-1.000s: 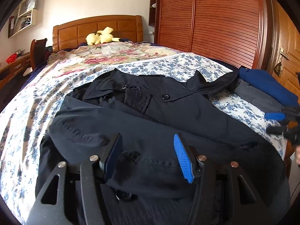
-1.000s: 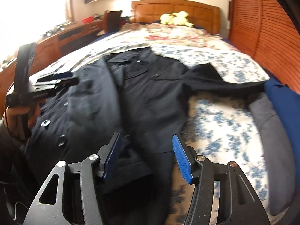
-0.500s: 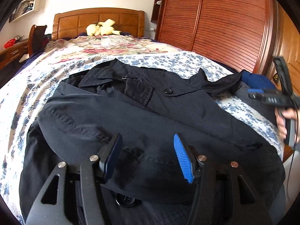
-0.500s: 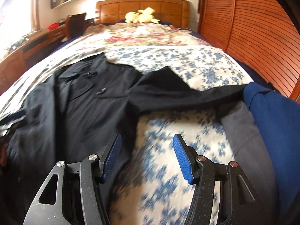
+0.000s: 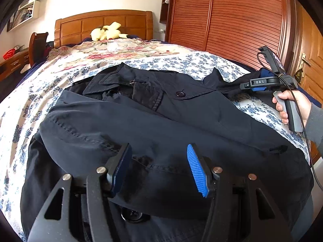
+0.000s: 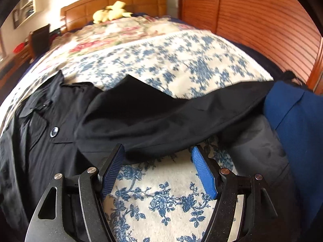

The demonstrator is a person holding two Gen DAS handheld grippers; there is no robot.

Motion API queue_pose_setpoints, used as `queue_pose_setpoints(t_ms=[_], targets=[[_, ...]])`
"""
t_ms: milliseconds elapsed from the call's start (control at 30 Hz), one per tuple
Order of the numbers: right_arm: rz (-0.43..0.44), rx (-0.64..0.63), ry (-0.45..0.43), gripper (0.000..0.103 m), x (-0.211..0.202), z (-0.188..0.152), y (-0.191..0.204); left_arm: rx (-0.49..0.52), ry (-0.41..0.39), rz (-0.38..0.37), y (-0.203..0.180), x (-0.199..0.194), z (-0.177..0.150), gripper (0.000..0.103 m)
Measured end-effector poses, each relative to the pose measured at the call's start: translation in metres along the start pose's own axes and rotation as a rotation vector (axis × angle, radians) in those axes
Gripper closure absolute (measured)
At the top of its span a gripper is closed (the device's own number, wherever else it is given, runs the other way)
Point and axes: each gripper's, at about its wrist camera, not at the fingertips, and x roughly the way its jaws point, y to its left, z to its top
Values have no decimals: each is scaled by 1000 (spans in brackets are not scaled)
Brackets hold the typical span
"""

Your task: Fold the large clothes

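A large black coat (image 5: 161, 125) lies spread on the bed, its left sleeve folded across the body. My left gripper (image 5: 158, 153) hovers open over that folded sleeve, with nothing between the pads. The other sleeve (image 6: 171, 117) stretches to the right over the floral sheet. My right gripper (image 6: 157, 151) sits at that sleeve's near edge with its jaws opening, and only sheet and the sleeve's hem show between the tips. The left wrist view shows the right gripper (image 5: 248, 85) at the far right, held by a hand (image 5: 290, 104).
A blue garment (image 6: 292, 121) and a grey one (image 6: 262, 147) lie at the bed's right edge by the sleeve's end. A yellow plush toy (image 5: 107, 33) rests at the wooden headboard (image 5: 101, 22). A slatted wardrobe (image 5: 232, 20) stands to the right.
The right gripper swung right from the coat's body to the outstretched sleeve, and its jaws spread wider. The left gripper stayed open over the folded sleeve.
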Motion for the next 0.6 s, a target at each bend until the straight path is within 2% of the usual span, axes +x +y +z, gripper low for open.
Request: queue_pose_setpoints(t_ms=[267, 333, 433, 500, 600], targets=[[-55, 51, 15, 32, 14, 10, -11, -19, -9, -15, 3, -3, -1, 47], [-63, 61, 17, 39, 17, 15, -12, -18, -11, -15, 3, -4, -1, 47], [-77, 61, 46, 62, 25, 22, -12, -17, -12, -15, 3, -4, 0, 47], [-84, 55, 64, 90, 31, 26, -12, -17, -12, -15, 2, -4, -1, 47], [-78, 16, 42, 99, 27, 32, -6, -17, -11, -16, 2, -4, 0, 47]])
